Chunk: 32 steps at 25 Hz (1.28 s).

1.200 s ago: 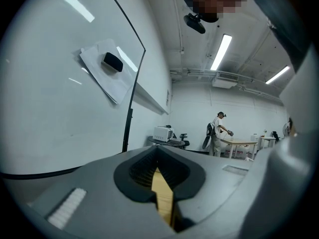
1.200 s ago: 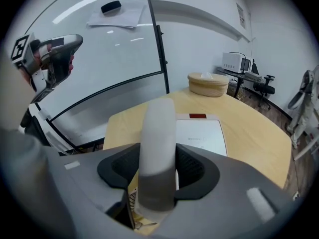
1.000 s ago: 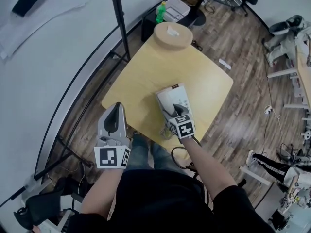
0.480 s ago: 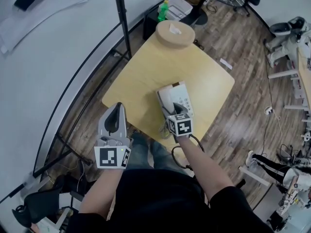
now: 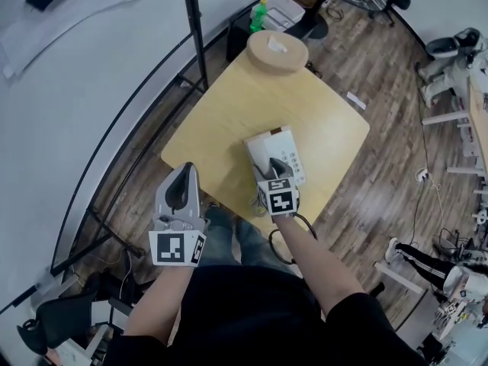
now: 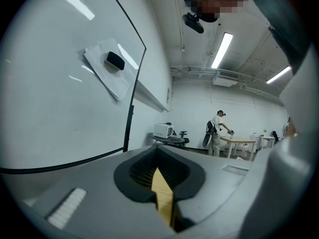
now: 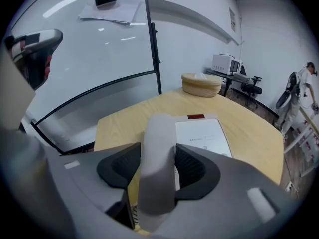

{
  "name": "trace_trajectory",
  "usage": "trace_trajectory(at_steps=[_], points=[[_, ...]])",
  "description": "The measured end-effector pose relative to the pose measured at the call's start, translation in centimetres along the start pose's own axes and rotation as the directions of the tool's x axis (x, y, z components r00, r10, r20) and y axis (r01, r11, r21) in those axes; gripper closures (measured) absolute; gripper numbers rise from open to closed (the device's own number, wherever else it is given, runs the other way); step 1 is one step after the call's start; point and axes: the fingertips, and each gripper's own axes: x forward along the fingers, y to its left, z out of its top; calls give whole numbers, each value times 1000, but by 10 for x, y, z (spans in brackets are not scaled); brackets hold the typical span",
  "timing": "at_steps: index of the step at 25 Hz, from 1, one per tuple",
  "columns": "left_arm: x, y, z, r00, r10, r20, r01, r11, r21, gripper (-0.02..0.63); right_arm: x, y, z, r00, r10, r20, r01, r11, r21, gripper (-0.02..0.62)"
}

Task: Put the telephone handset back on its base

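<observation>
**Handset pinched over the base's left side**

Nearest the person, the left gripper (image 5: 183,180) hangs off the table's near edge, its jaws pressed together on nothing. Beside it, the right gripper (image 7: 158,164) pinches the grey handset (image 7: 158,148) across its middle. The handset lies lengthwise along the left side of the telephone base (image 7: 204,135), next to the white key panel; whether it is seated I cannot tell. The base sits near the front of the pale wooden table (image 5: 244,109). At the far corner stands a round wooden box (image 5: 277,50)
</observation>
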Motion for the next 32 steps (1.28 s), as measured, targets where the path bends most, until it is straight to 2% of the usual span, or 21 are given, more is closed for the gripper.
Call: trace_trajectory(at_steps=[3,7,9,10,13,20,24,27,30,32], points=[[-1,0,0,1000,0,3,0,1000,-2,607,-10,3,15,1000,6,29,-4,998,-56,367],[-1,-5,3,1000,-4,9,4,1000,-4,607,-19,7,17,1000,-2,9,3,991,-133,370],[-1,-8,3,1000,-8,8,8,1000,-4,606,-19,6,10,1000,-12,-6,11,988,-151,404],[-1,-10,4,1000,-11,8,11,1000,-3,607,-19,4,6,1000,-19,-10,17,987,-160,443],[0,-10,4,1000,-16,6,16,1000,0,607,-17,4,4,999,-31,-9,29,985,-172,486],[5,-11,3,1000,-25,-4,25,1000,2,607,-18,2,12,1000,-19,6,20,989,-145,488],[9,-14,16,999,-42,7,42,999,11,607,-57,-11,48,994,-20,103,31,993,-113,488],[16,-20,34,997,-66,36,65,998,22,606,-109,-26,89,975,-4,223,31,993,-117,490],[23,-26,60,993,-95,77,92,995,39,606,-171,-33,134,934,13,357,49,986,-162,502],[26,-29,83,988,-110,107,106,993,46,606,-214,-34,161,891,13,453,78,980,-182,522]])
